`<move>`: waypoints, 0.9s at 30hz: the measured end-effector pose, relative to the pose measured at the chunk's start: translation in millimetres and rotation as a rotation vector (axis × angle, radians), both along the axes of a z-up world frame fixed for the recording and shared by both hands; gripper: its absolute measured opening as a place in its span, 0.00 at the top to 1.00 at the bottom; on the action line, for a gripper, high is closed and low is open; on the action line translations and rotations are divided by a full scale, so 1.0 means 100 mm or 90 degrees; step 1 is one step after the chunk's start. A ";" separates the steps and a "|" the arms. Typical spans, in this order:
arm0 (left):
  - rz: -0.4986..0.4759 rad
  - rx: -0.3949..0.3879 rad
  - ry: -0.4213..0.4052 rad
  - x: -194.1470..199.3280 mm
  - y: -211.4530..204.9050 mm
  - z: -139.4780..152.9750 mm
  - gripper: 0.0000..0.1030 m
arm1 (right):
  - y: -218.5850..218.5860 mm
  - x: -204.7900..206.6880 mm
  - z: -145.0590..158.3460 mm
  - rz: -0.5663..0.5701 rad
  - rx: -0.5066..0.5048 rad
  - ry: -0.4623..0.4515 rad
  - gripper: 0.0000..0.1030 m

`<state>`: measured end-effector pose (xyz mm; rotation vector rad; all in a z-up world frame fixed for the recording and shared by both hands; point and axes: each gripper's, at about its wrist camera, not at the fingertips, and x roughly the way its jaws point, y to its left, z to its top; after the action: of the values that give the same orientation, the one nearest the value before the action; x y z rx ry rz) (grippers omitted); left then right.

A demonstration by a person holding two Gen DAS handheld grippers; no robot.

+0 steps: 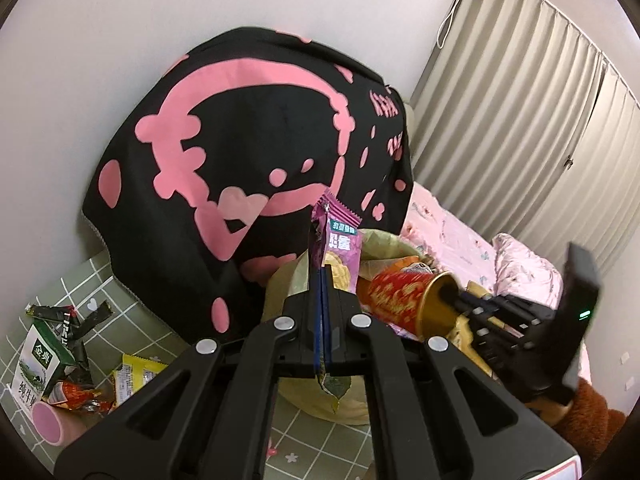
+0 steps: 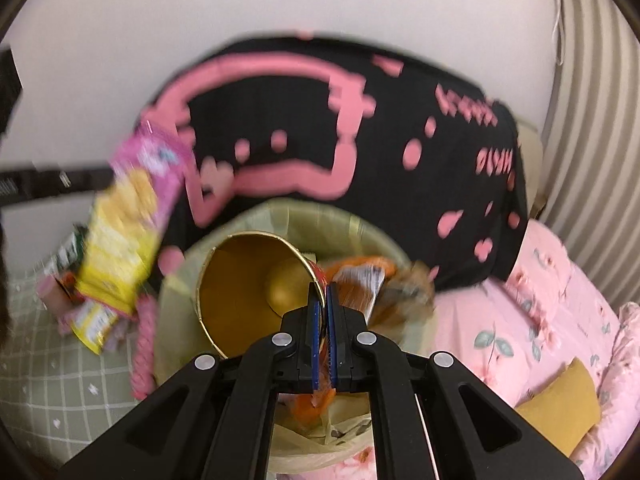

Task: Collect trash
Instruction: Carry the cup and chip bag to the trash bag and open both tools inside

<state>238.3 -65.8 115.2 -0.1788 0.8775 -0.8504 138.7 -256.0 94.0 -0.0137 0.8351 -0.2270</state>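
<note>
The purple snack wrapper [image 1: 340, 252] was clamped upright in the left gripper [image 1: 323, 276] above the lined bin [image 2: 360, 228]. The red paper cup [image 1: 396, 300], gold inside, was pinched at its rim by the right gripper [image 2: 322, 294] over the bin mouth. More litter, including a milk carton [image 1: 36, 364], lay on the green mat [image 1: 132, 320].

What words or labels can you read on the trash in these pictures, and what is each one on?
"金典": green and white milk carton, on its top panel.
"纯牛": same carton, lower down; the rest is cut off.
Purple snack wrapper in the left gripper: Chinese print, too blurred.
Black cloth: pink lettering, unreadable.
</note>
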 end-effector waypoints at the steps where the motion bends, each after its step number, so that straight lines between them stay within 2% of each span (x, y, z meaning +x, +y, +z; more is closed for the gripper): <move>1: 0.001 0.000 0.003 0.01 0.01 -0.02 1.00 | 0.02 0.03 -0.08 0.004 -0.006 0.011 0.95; 7: 0.004 0.010 0.007 0.03 0.12 -0.09 1.00 | 0.07 0.19 -0.44 0.012 -0.007 0.066 0.95; 11: 0.004 0.010 0.018 0.07 0.16 -0.16 1.00 | 0.11 0.24 -0.57 0.016 -0.008 0.091 0.95; 16: 0.004 0.012 0.020 0.10 0.17 -0.20 1.00 | 0.09 0.20 -0.50 0.000 -0.011 0.079 0.95; 20: 0.012 -0.005 0.029 0.14 0.21 -0.21 1.00 | 0.01 0.13 -0.33 -0.016 0.013 0.051 0.94; 21: 0.011 -0.007 0.031 0.15 0.21 -0.22 1.00 | -0.01 0.10 -0.28 -0.018 0.022 0.043 0.92; 23: 0.009 -0.008 0.032 0.15 0.18 -0.22 1.00 | -0.02 0.05 -0.19 -0.020 0.021 0.028 0.79; 24: 0.007 -0.010 0.032 0.15 0.16 -0.22 1.00 | -0.02 0.02 -0.14 -0.019 0.021 0.019 0.69; 27: -0.006 -0.022 0.041 0.12 0.07 -0.22 1.00 | -0.04 -0.12 0.03 -0.024 0.013 -0.015 0.68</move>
<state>250.7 -58.7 93.1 -0.2334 0.9243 -0.8730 127.2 -259.7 97.2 0.0240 0.8150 -0.2532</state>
